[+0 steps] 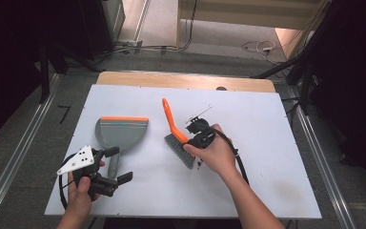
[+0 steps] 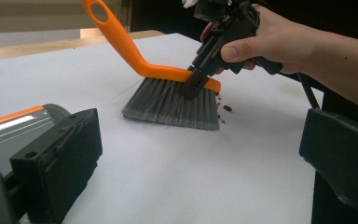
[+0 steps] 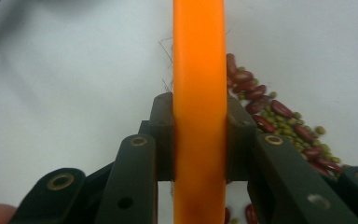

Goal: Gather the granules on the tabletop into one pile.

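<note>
Two fingers of the right gripper [image 3: 199, 140] pinch the brush [image 1: 177, 138] by its orange back, bristles down on the table [image 1: 267, 157], so the beans [image 3: 279, 126] just beside them can be swept. Spread and holding nothing, the left gripper [image 1: 116, 164] straddles the dustpan [image 1: 121, 133] handle, seemingly ready to steady it for catching.

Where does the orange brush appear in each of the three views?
High view: the brush lies at centre, just right of the dustpan, clamped by the right tongs.
Left gripper view: upper centre, bristles touching the table.
Right gripper view: its orange back runs up the middle, between the jaws.
Shared landmark: the beans beside the bristles, small in the left gripper view.
</note>
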